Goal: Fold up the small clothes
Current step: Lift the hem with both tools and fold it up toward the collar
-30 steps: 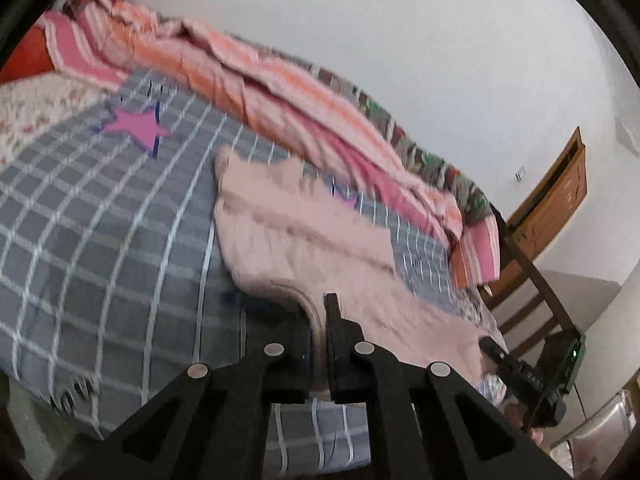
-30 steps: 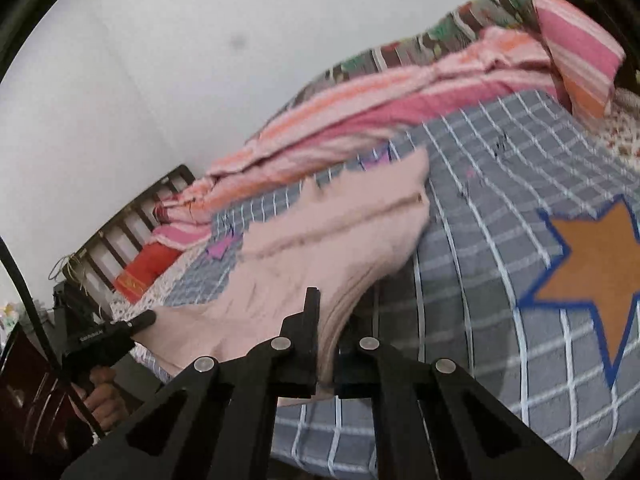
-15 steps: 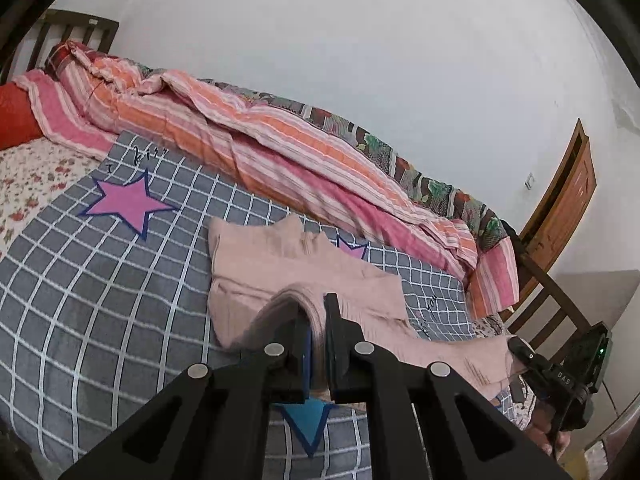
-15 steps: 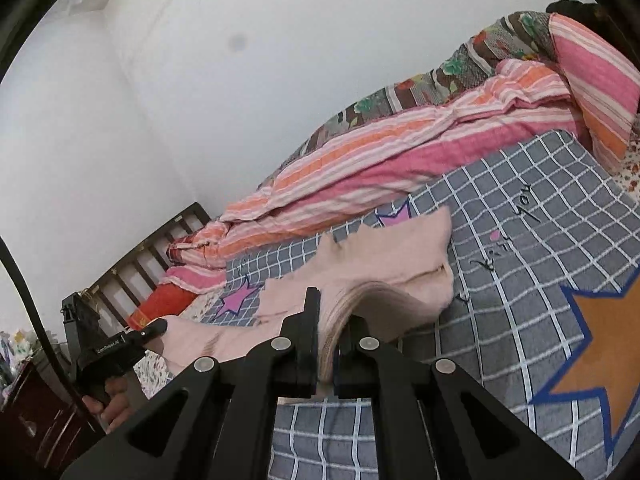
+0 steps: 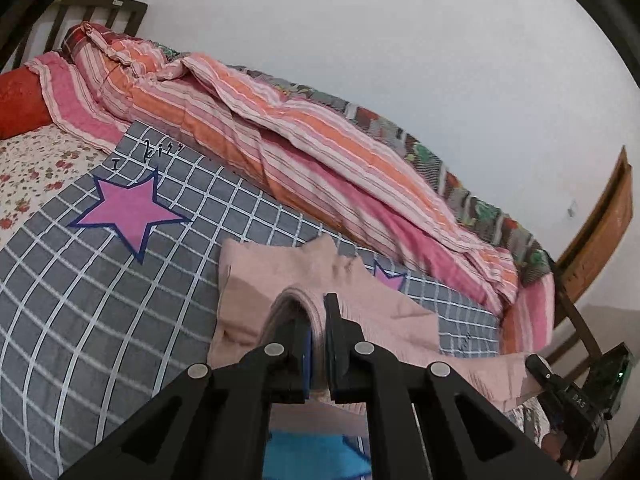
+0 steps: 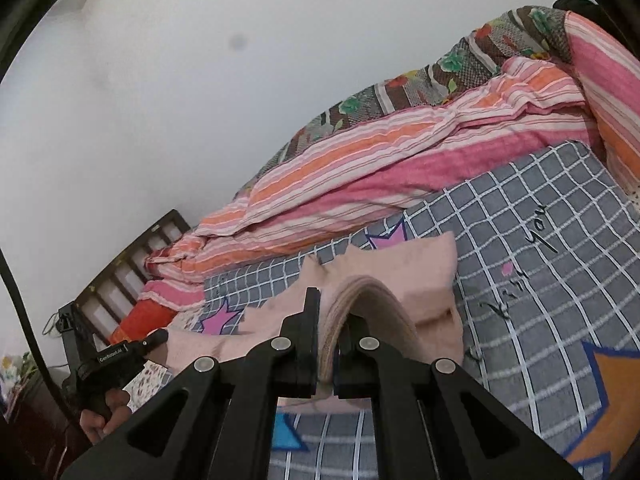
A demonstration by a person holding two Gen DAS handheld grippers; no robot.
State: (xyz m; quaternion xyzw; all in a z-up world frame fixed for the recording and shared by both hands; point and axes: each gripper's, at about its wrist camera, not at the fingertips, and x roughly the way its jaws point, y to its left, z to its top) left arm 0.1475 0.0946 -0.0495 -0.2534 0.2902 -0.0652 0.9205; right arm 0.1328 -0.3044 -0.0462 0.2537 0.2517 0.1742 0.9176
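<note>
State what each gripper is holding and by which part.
Both hold the pink garment by its lifted near edge: the left gripper pinches one end, the right gripper the other.

Plain white wall (image 5: 400,60) — dark slatted headboard (image 5: 80,16), wooden door (image 5: 596,240).

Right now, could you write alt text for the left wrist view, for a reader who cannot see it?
The left gripper is shut on the near edge of a pale pink garment lying on a grey checked bedspread with a pink star. A striped pink and orange blanket lies bunched along the wall, and the right gripper holds the garment at lower right.
</note>
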